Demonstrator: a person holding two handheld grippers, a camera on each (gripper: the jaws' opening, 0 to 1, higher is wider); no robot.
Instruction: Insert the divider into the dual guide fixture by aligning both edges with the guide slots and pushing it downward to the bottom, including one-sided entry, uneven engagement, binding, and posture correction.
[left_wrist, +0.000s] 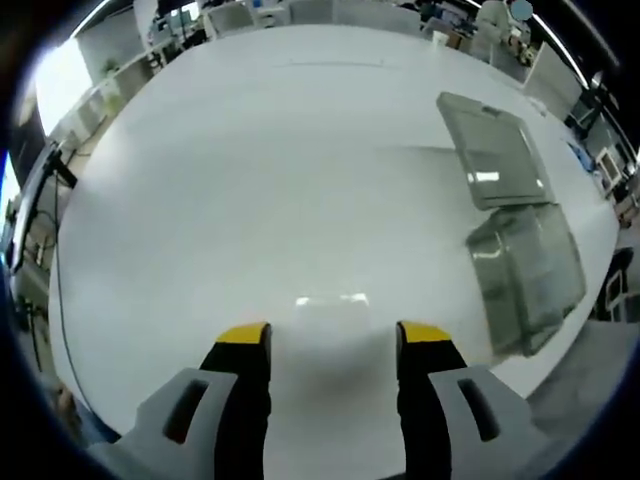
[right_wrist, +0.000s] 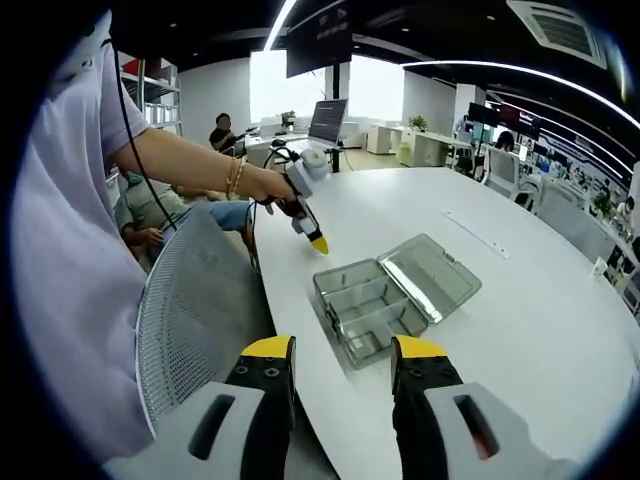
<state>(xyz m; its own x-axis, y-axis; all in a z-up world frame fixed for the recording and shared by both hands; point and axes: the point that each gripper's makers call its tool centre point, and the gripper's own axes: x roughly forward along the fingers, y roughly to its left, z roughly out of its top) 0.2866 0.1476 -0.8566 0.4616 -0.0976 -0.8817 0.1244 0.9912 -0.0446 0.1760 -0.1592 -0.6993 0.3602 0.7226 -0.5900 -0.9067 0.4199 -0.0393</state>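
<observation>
both grippers gape empty; right gripper view catches the left gripper (right_wrist: 318, 243) above the clear box (right_wrist: 393, 296), divider perhaps inside.

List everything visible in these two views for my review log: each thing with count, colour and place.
Table: one, white, under everything.
Compartment box: one, clear plastic, lid open flat, near the table edge; also at the right of the left gripper view.
Mesh chair: one, grey, beside the table edge.
Seated people: two, in the background of the right gripper view.
Monitor: one, dark, on a far desk.
Left gripper: grey with yellow tips, open, over bare table; also held over the table edge near the box in the right gripper view.
Right gripper: same colours, open, near the box.
</observation>
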